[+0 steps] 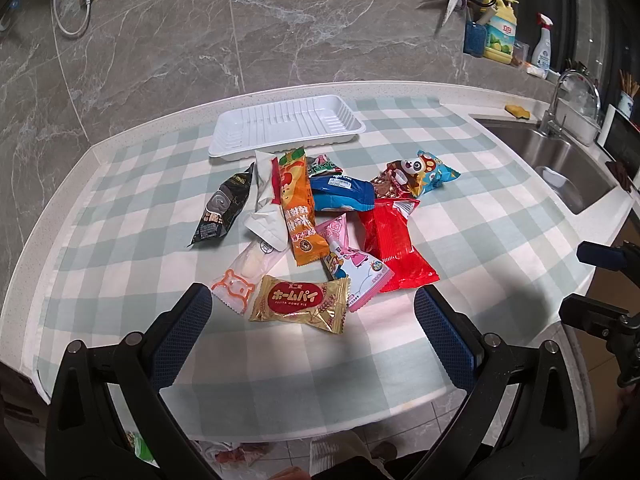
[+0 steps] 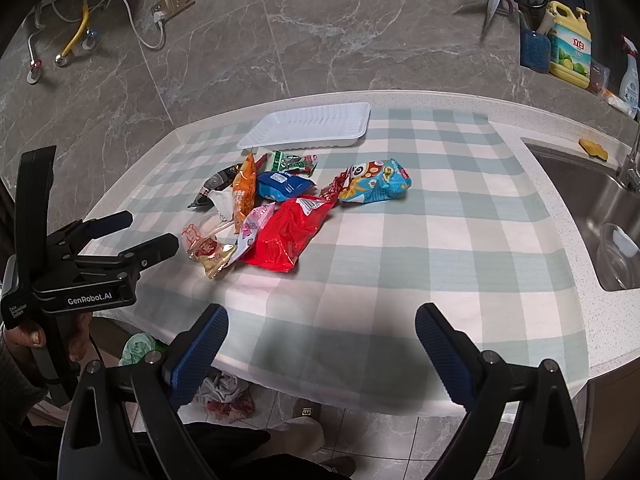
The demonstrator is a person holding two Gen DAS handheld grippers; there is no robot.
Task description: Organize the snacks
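Observation:
A pile of several wrapped snacks lies on the checked cloth: a gold pie packet [image 1: 298, 303], a red packet [image 1: 394, 246] [image 2: 286, 236], an orange packet [image 1: 298, 208], a blue packet [image 1: 340, 194] [image 2: 282, 185], a black packet [image 1: 224, 208] and a panda packet [image 1: 420, 174] [image 2: 376, 182]. An empty white tray [image 1: 286, 124] [image 2: 306, 126] stands behind the pile. My left gripper [image 1: 312, 312] is open and empty, just in front of the gold packet; it also shows in the right wrist view [image 2: 154, 230]. My right gripper [image 2: 322, 324] is open and empty, at the table's front edge.
A steel sink [image 2: 600, 216] with a tap [image 1: 568, 96] is set into the counter on the right. Detergent and spray bottles [image 1: 500, 32] stand at the back right, with scissors [image 1: 452, 4] on the wall. Rubbish lies on the floor below the front edge [image 2: 224, 396].

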